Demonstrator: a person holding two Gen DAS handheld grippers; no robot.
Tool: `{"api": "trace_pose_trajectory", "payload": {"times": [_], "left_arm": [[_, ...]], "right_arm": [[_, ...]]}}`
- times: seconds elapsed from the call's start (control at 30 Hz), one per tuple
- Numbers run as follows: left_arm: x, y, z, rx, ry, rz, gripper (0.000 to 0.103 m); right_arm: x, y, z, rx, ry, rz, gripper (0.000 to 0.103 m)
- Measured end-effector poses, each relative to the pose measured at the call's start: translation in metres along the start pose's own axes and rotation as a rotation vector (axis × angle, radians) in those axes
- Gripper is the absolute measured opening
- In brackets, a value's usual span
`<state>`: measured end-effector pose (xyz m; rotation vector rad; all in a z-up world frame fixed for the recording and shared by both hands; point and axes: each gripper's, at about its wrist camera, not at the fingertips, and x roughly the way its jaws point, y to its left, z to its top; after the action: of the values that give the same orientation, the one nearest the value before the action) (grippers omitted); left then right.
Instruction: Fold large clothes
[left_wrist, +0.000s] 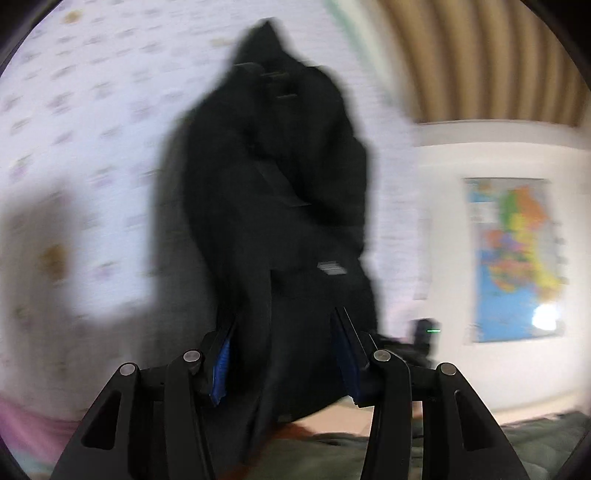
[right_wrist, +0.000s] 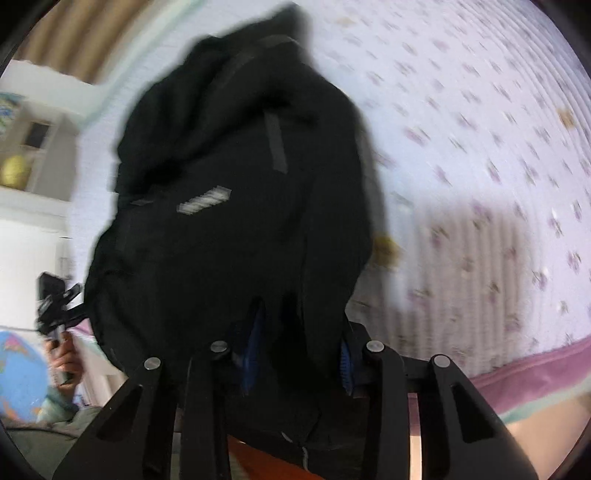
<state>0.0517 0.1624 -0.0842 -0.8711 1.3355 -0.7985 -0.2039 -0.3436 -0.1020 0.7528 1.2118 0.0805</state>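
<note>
A large black garment (left_wrist: 277, 166) lies bunched on a white flowered bed sheet (left_wrist: 92, 110); it bears a small grey label (left_wrist: 330, 266). Both views are blurred. My left gripper (left_wrist: 284, 350) has its blue pads against a thick fold of the near edge, which fills the gap between them. In the right wrist view the same garment (right_wrist: 229, 240) fills the middle of the frame. My right gripper (right_wrist: 299, 354) is shut on a bunch of its near hem. At the left edge a hand (right_wrist: 64, 358) holds a black device (right_wrist: 59, 306) beside the garment.
The flowered sheet (right_wrist: 480, 129) has a pink border (right_wrist: 535, 369) at the bed's edge. A coloured map (left_wrist: 517, 258) hangs on the white wall. A globe (right_wrist: 18, 376) and a shelf (right_wrist: 33, 158) stand to the left. Brown ribbed panelling (left_wrist: 480, 55) is behind the bed.
</note>
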Motion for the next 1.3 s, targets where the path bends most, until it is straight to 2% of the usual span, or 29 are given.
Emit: {"api": "trace_pose_trajectory", "payload": {"times": [0.07, 0.2, 0.3, 0.47, 0.53, 0.57, 0.6, 0.63, 0.67, 0.73, 0.8, 0.9, 1.03, 1.17, 1.3], "left_arm": [[0.007, -0.001, 0.003, -0.025, -0.004, -0.069, 0.048], [0.030, 0.009, -0.003, -0.047, 0.069, 0.041, 0.048], [0.039, 0.016, -0.024, -0.050, 0.143, 0.142, 0.048], [0.040, 0.022, -0.066, -0.103, 0.231, 0.184, 0.048], [0.040, 0.024, -0.076, -0.109, 0.246, 0.229, 0.048], [0.040, 0.024, -0.080, -0.123, 0.230, 0.230, 0.040], [0.039, 0.022, -0.079, -0.129, 0.209, 0.219, 0.029], [0.039, 0.019, -0.074, -0.133, 0.189, 0.215, 0.013], [0.036, 0.018, -0.072, -0.132, 0.170, 0.202, 0.013], [0.026, 0.003, -0.056, -0.117, 0.110, 0.155, 0.013], [0.019, -0.020, -0.038, -0.082, 0.062, 0.089, 0.013], [0.014, -0.051, -0.005, -0.036, 0.005, 0.011, 0.013], [-0.002, -0.071, 0.046, -0.021, -0.094, -0.090, 0.013], [-0.023, -0.081, 0.086, -0.005, -0.152, -0.089, 0.013], [-0.025, -0.105, 0.124, 0.033, -0.184, -0.078, 0.014]], "right_arm": [[0.006, -0.008, 0.001, 0.032, 0.006, 0.015, 0.041], [0.027, -0.025, -0.007, 0.065, 0.077, -0.045, 0.040], [0.029, -0.033, -0.024, 0.074, 0.133, -0.039, 0.041], [0.015, -0.037, -0.061, 0.020, 0.240, -0.025, 0.049], [0.027, -0.036, -0.075, 0.019, 0.330, -0.012, 0.050], [0.029, -0.040, -0.081, 0.009, 0.347, -0.025, 0.050], [0.034, -0.037, -0.084, -0.007, 0.342, -0.049, 0.049], [0.032, -0.035, -0.082, 0.001, 0.303, -0.027, 0.039], [0.027, -0.032, -0.078, 0.017, 0.268, -0.002, 0.026], [0.014, -0.021, -0.069, 0.003, 0.209, 0.014, 0.023], [-0.003, -0.005, -0.057, -0.030, 0.142, 0.050, 0.022], [-0.029, 0.018, -0.023, -0.056, 0.044, 0.093, 0.021], [-0.066, 0.037, 0.034, -0.057, -0.103, 0.151, 0.021], [-0.091, 0.050, 0.077, -0.044, -0.203, 0.207, 0.021], [-0.098, 0.068, 0.119, -0.042, -0.262, 0.219, 0.021]]}}
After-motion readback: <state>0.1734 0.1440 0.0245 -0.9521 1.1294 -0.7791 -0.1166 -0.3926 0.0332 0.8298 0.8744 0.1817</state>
